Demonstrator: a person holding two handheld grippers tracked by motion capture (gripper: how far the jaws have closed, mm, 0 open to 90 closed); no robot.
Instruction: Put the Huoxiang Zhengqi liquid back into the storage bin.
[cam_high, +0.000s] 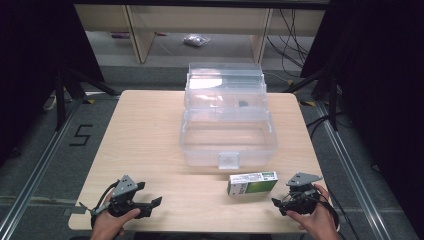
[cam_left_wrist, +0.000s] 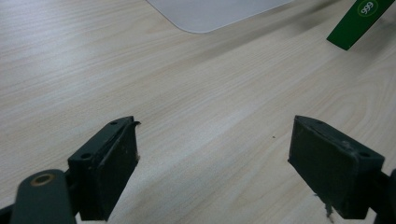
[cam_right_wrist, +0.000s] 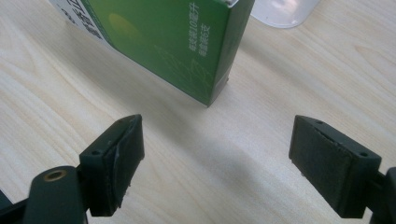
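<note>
A green and white medicine box (cam_high: 252, 183) lies on the wooden table (cam_high: 150, 145), just in front of a clear plastic storage box (cam_high: 227, 125) whose tiered lid stands open. My right gripper (cam_high: 281, 202) rests near the table's front edge, right of the medicine box, with its jaws open and nothing between them. In the right gripper view the medicine box (cam_right_wrist: 168, 42) sits close ahead, its corner a short way beyond the right gripper (cam_right_wrist: 217, 158). My left gripper (cam_high: 150, 196) rests at the front left, open and empty. The left gripper view shows the left gripper (cam_left_wrist: 212, 161) over bare wood, with the medicine box's end (cam_left_wrist: 357, 23) far off.
A small dark item (cam_high: 243, 104) lies in an upper tray of the storage box. Beyond the table stand wooden shelf legs (cam_high: 140, 35), a plastic bag (cam_high: 196, 40) on the floor, cables and black tripod legs (cam_high: 75, 85). A "5" is marked on the floor (cam_high: 80, 135) at the left.
</note>
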